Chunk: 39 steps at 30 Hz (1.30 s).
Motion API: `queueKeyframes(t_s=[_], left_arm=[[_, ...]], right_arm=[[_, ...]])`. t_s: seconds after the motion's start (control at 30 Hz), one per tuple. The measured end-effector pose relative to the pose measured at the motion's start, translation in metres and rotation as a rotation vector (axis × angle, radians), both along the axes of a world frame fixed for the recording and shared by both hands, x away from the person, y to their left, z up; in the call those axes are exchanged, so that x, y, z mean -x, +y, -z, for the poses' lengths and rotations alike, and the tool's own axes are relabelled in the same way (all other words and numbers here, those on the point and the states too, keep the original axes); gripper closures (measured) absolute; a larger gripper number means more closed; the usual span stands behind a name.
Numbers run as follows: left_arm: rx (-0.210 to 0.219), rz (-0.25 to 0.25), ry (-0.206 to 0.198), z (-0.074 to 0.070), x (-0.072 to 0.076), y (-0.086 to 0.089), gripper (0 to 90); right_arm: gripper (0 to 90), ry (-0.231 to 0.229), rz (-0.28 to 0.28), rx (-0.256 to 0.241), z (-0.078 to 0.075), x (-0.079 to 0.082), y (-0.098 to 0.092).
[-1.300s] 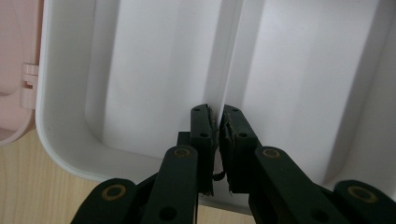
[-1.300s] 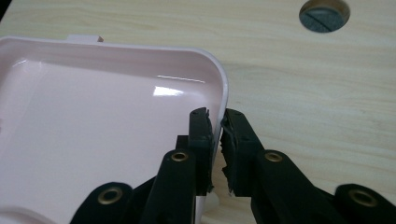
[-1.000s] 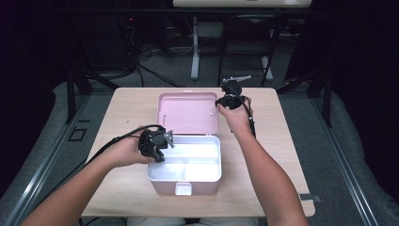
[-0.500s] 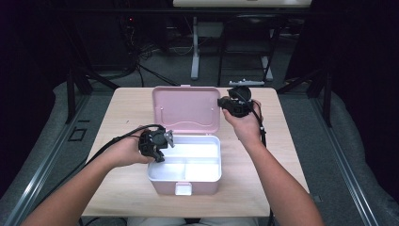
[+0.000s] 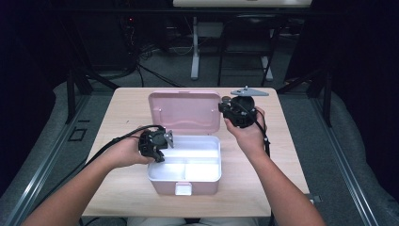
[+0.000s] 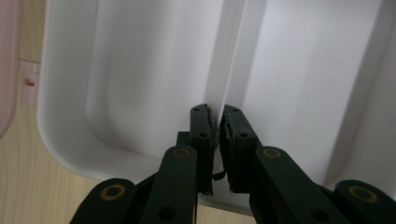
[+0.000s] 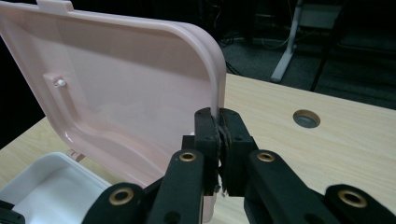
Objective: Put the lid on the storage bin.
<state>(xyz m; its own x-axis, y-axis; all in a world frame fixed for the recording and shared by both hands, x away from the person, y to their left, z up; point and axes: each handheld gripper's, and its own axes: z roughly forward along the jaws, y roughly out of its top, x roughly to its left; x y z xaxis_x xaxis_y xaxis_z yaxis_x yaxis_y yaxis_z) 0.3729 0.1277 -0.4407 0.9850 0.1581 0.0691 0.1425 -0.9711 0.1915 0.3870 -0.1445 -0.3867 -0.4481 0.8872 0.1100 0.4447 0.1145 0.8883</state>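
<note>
A pink box (image 5: 203,186) stands mid-table with a white tray (image 5: 218,157) inside it. Its pink lid (image 5: 183,110) is hinged at the far side and stands partly raised. My left gripper (image 5: 164,140) is shut on the tray's left wall; in the left gripper view the jaws (image 6: 217,114) pinch the white rim where a divider (image 6: 229,56) meets it. My right gripper (image 5: 225,107) is shut on the lid's right edge. The right gripper view shows the lid (image 7: 116,93) tilted up, with that gripper (image 7: 218,116) clamped on its rim.
The wooden table (image 5: 122,108) has bare room left and right of the box. A round cable hole (image 7: 307,118) lies in the tabletop beyond the lid. A latch tab (image 5: 183,189) sticks out at the box's front. Dark floor and stand legs (image 5: 195,47) lie behind the table.
The right gripper has swung up and toward the person with the lid's edge in it, raising the lid from lying back to partly upright. The left gripper has stayed put.
</note>
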Motion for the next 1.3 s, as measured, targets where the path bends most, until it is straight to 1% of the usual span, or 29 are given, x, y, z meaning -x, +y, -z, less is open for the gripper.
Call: queueKeyframes(t_s=[0.07, 0.17, 0.2, 0.27, 0.33, 0.4, 0.47, 0.5, 0.6, 0.63, 0.67, 0.7, 0.73, 0.87, 0.9, 1.0, 1.1, 1.17, 1.2, 1.23, 1.3], left_arm=[[0.003, 0.004, -0.013, 0.0, 0.002, 0.0, 83.1], [0.026, -0.005, -0.026, 0.0, 0.003, 0.003, 82.7], [0.024, -0.011, -0.022, 0.0, 0.003, 0.005, 82.6], [0.029, -0.017, -0.022, -0.003, 0.003, 0.007, 81.1], [0.063, -0.028, -0.028, -0.009, 0.003, 0.011, 80.0], [0.089, -0.038, -0.037, -0.017, 0.003, 0.017, 78.0], [0.115, -0.065, -0.056, -0.023, 0.003, 0.025, 75.9], [0.134, -0.079, -0.069, -0.026, 0.003, 0.03, 75.2], [0.214, -0.144, -0.093, -0.031, 0.003, 0.045, 71.0], [0.253, -0.177, -0.111, -0.033, 0.004, 0.053, 69.0], [0.3, -0.205, -0.12, -0.034, 0.004, 0.059, 67.5], [0.332, -0.225, -0.124, -0.034, 0.004, 0.064, 66.6], [0.394, -0.273, -0.149, -0.033, 0.005, 0.073, 65.4], [0.526, -0.381, -0.17, -0.028, 0.006, 0.092, 64.2], [0.554, -0.407, -0.169, -0.027, 0.006, 0.097, 64.2], [0.644, -0.449, -0.168, -0.022, 0.005, 0.107, 64.2], [0.719, -0.494, -0.209, -0.022, 0.005, 0.112, 63.6], [0.765, -0.505, -0.242, -0.023, 0.004, 0.113, 63.6], [0.777, -0.51, -0.254, -0.023, 0.004, 0.113, 63.5], [0.794, -0.525, -0.273, -0.023, 0.003, 0.111, 61.5], [0.818, -0.554, -0.294, -0.024, 0.001, 0.109, 55.2]], right_arm=[[87.1, -0.018, -0.003, 0.005, 0.001, 0.005, 0.0], [87.0, -0.049, -0.01, 0.025, 0.002, 0.009, 0.0], [87.0, -0.053, -0.012, 0.027, 0.002, 0.009, 0.0], [87.0, -0.046, -0.015, 0.019, 0.002, 0.007, -0.001], [87.0, -0.041, -0.018, 0.015, 0.002, 0.005, -0.002], [87.0, -0.042, -0.017, 0.014, 0.002, 0.005, -0.002], [87.0, -0.04, -0.018, 0.008, 0.002, 0.005, -0.002], [87.0, -0.04, -0.018, 0.007, 0.002, 0.005, -0.002], [87.0, -0.04, -0.018, 0.009, 0.002, 0.006, -0.002], [87.0, -0.041, -0.018, 0.007, 0.002, 0.006, -0.002], [87.0, -0.044, -0.017, 0.008, 0.003, 0.007, -0.002], [87.0, -0.043, -0.016, 0.006, 0.003, 0.007, -0.002], [86.9, -0.041, -0.015, 0.003, 0.003, 0.007, -0.002], [86.9, -0.046, -0.014, 0.002, 0.003, 0.008, -0.002], [86.9, -0.046, -0.014, -0.001, 0.003, 0.008, -0.002], [87.0, -0.054, -0.013, -0.005, 0.004, 0.009, -0.002], [86.9, -0.059, -0.011, -0.008, 0.005, 0.011, -0.002], [87.0, -0.061, -0.01, -0.012, 0.005, 0.011, -0.002], [86.9, -0.062, -0.011, -0.012, 0.005, 0.011, -0.002], [86.9, -0.063, -0.012, -0.013, 0.006, 0.012, -0.002], [86.8, -0.063, -0.013, -0.016, 0.006, 0.012, -0.003]])
